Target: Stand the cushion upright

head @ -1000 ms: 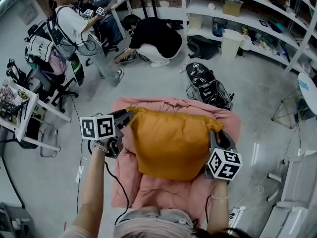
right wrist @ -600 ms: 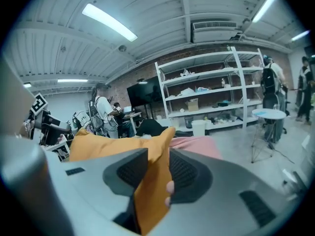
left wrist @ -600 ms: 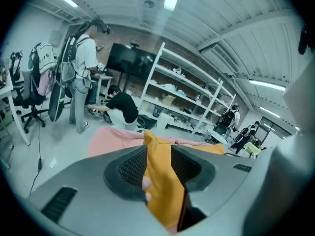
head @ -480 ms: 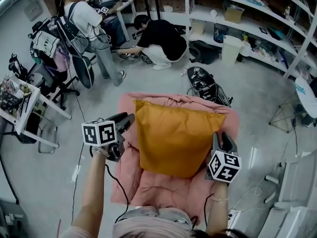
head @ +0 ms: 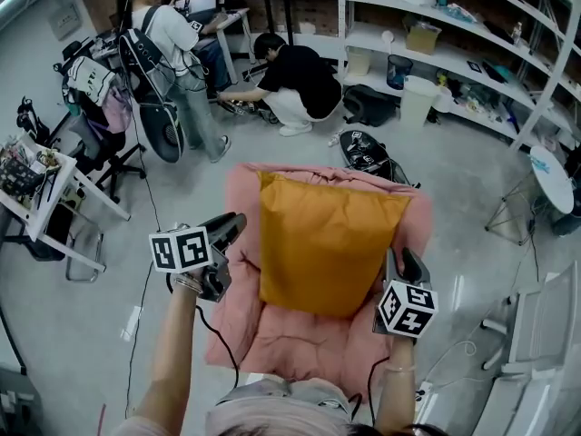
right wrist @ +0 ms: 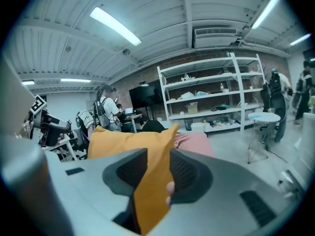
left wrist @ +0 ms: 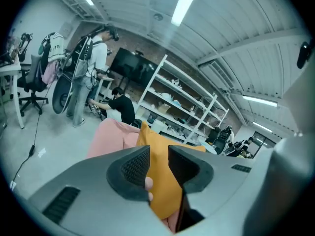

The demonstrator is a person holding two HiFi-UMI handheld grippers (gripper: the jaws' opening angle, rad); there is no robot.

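Note:
An orange cushion (head: pixel 322 243) rests tilted up against the back of a pink padded chair (head: pixel 300 343). My right gripper (head: pixel 392 260) holds the cushion's lower right edge. In the right gripper view the orange cushion (right wrist: pixel 123 139) runs down between the pads of that gripper (right wrist: pixel 158 154), which press on it. My left gripper (head: pixel 238 222) stands just left of the cushion's left edge, apart from it. Its jaws have just been closing with nothing between them. In the left gripper view the cushion (left wrist: pixel 147 137) and the pink chair (left wrist: pixel 110 136) show beyond the jaws.
One person crouches in black (head: pixel 295 80) and another stands in white (head: pixel 177 39) at the back. White shelves (head: pixel 454 25) line the back right. A black bag (head: pixel 368 157) lies behind the chair. A desk (head: pixel 36 184) stands left, a round table (head: pixel 554 166) right.
The cushion has swung from lying wide across the seat to standing taller against the chair back. The left gripper no longer touches its upper left corner. Both grippers moved forward.

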